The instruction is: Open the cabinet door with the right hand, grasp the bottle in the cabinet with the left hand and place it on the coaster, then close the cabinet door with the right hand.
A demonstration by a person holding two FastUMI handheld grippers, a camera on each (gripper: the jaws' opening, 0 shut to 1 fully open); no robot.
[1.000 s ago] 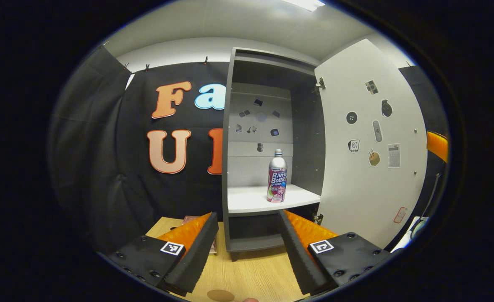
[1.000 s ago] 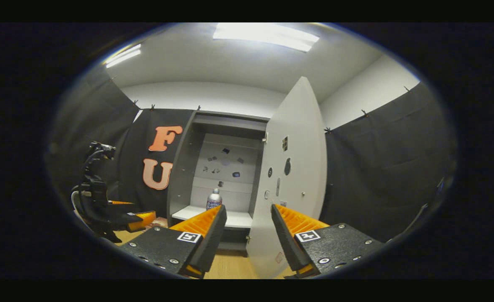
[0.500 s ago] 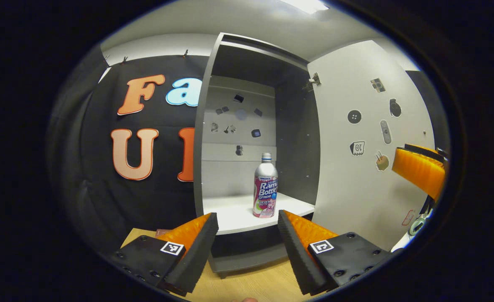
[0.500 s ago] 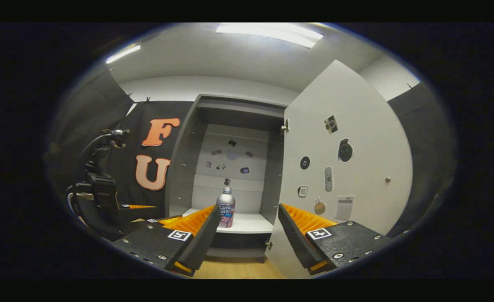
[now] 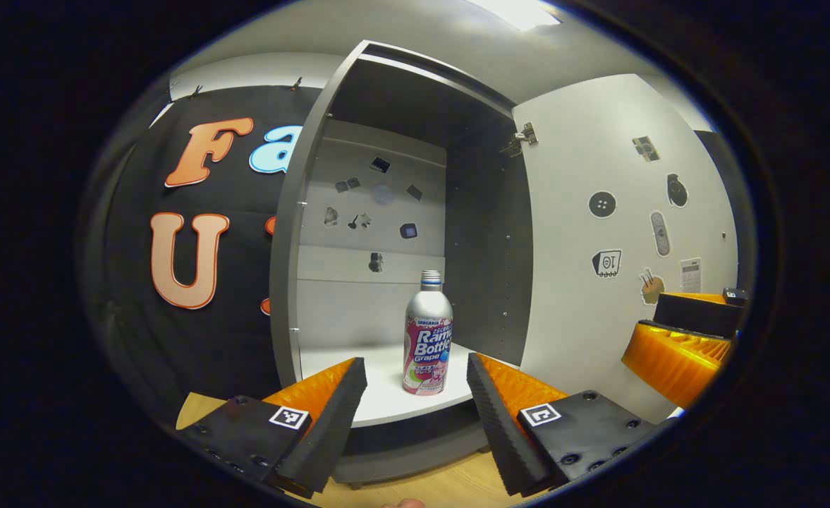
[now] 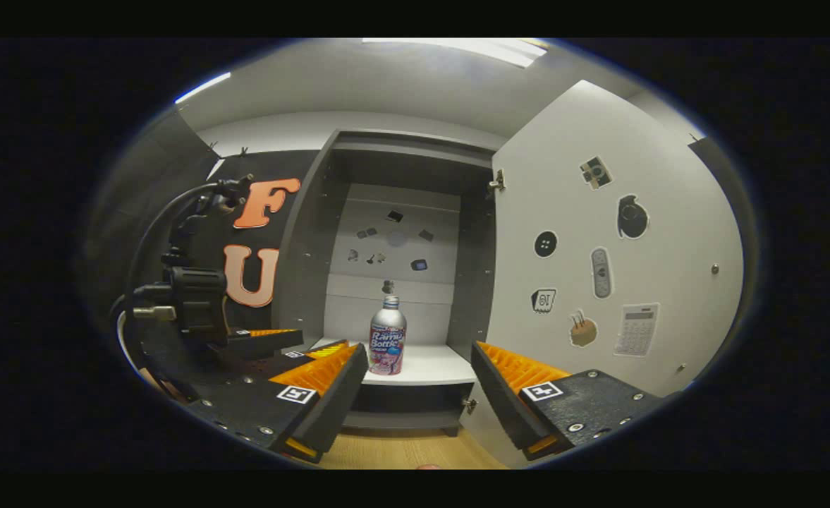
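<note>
Door (image 5: 626, 233) swung wide, bottle (image 5: 428, 337) upright on the shelf (image 5: 379, 402) at my twelve o'clock. My left claw (image 5: 415, 402) gapes empty just short of it; right claw (image 6: 418, 388) spread, empty too. I'd go in level, straddle the body mid-height, then squeeze.

I note my left gripper (image 5: 415, 374) and right gripper (image 6: 418, 367) have ribbed orange fingers, black screwed bodies and square tag markings.
</note>
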